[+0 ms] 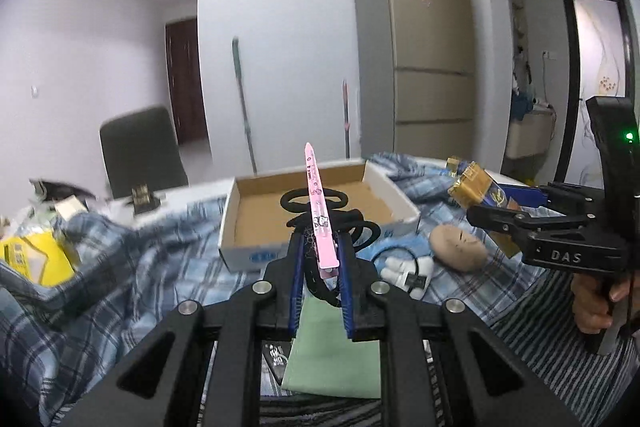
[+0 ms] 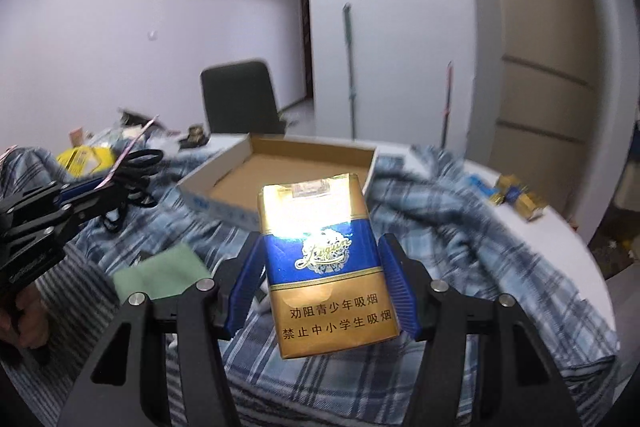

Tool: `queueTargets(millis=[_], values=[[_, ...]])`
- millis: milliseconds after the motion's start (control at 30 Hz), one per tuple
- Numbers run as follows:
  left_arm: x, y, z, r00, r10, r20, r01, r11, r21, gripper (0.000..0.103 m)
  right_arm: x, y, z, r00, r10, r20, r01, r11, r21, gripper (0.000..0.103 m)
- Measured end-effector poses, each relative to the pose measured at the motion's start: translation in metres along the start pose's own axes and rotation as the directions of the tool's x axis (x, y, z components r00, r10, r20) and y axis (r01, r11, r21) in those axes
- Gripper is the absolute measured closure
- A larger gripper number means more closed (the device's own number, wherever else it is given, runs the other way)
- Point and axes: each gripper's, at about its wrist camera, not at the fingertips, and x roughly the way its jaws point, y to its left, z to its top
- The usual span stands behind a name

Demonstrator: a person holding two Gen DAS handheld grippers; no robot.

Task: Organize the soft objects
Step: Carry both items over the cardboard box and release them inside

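My left gripper [image 1: 320, 247] is shut on a bundle of black hair ties [image 1: 320, 205] with a pink card strip [image 1: 318, 211] and holds it up in front of the open cardboard box [image 1: 384, 183]. My right gripper [image 2: 320, 259] is shut on a gold and blue soft cigarette pack [image 2: 324, 259], lifted above the plaid cloth [image 2: 460, 227] in front of the same box [image 2: 352, 151]. The right gripper and its pack [image 1: 476, 187] also show at the right of the left wrist view. The left gripper with the hair ties [image 2: 132, 167] shows at the left of the right wrist view.
A folded green cloth [image 1: 336, 359] lies below my left gripper. A tan face-shaped toy [image 1: 458, 243] and a white item with a black band [image 1: 408, 271] lie right of the box. Yellow packaging [image 1: 36, 255] is at left. More gold packs [image 2: 516, 197] lie at far right.
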Motion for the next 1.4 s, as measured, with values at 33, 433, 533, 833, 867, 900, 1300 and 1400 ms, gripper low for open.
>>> queueTargets(millis=[33, 433, 533, 833, 867, 900, 1300, 1400], values=[[-0.004, 0.001, 0.001, 1.0, 0.006, 0.022, -0.006, 1.0, -0.003, 0.086, -0.004, 0.0, 0.001, 1.0, -0.008, 0.024, 0.008, 1.0, 0.0, 0.045], [-0.037, 0.026, 0.064, 0.976, 0.137, 0.166, -0.132, 0.99, -0.04, 0.086, -0.058, 0.019, 0.05, 0.985, -0.029, 0.173, 0.037, 0.998, -0.046, 0.045], [-0.042, 0.036, 0.094, 0.965, 0.158, 0.211, -0.148, 0.987, -0.063, 0.086, -0.064, 0.023, 0.079, 0.974, -0.02, 0.224, 0.031, 0.999, -0.043, 0.045], [-0.023, 0.051, 0.163, 0.936, 0.208, 0.285, -0.165, 0.972, -0.169, 0.086, -0.05, 0.035, 0.159, 0.928, -0.076, 0.366, 0.076, 0.997, 0.015, 0.045], [-0.017, 0.053, 0.167, 0.937, 0.205, 0.281, -0.161, 0.972, -0.174, 0.086, -0.044, 0.036, 0.163, 0.922, -0.091, 0.377, 0.091, 0.996, 0.017, 0.045], [-0.011, 0.054, 0.171, 0.942, 0.196, 0.272, -0.15, 0.972, -0.18, 0.086, -0.039, 0.035, 0.164, 0.916, -0.104, 0.388, 0.101, 0.994, 0.028, 0.045], [0.067, 0.072, 0.145, 0.983, 0.16, 0.085, -0.14, 0.968, -0.207, 0.087, 0.041, 0.014, 0.133, 0.968, -0.116, 0.224, 0.104, 0.992, 0.066, 0.045], [0.095, 0.077, 0.135, 0.99, 0.138, -0.006, -0.136, 0.968, -0.213, 0.087, 0.07, 0.011, 0.122, 0.991, -0.082, 0.107, 0.075, 0.995, 0.066, 0.045]])
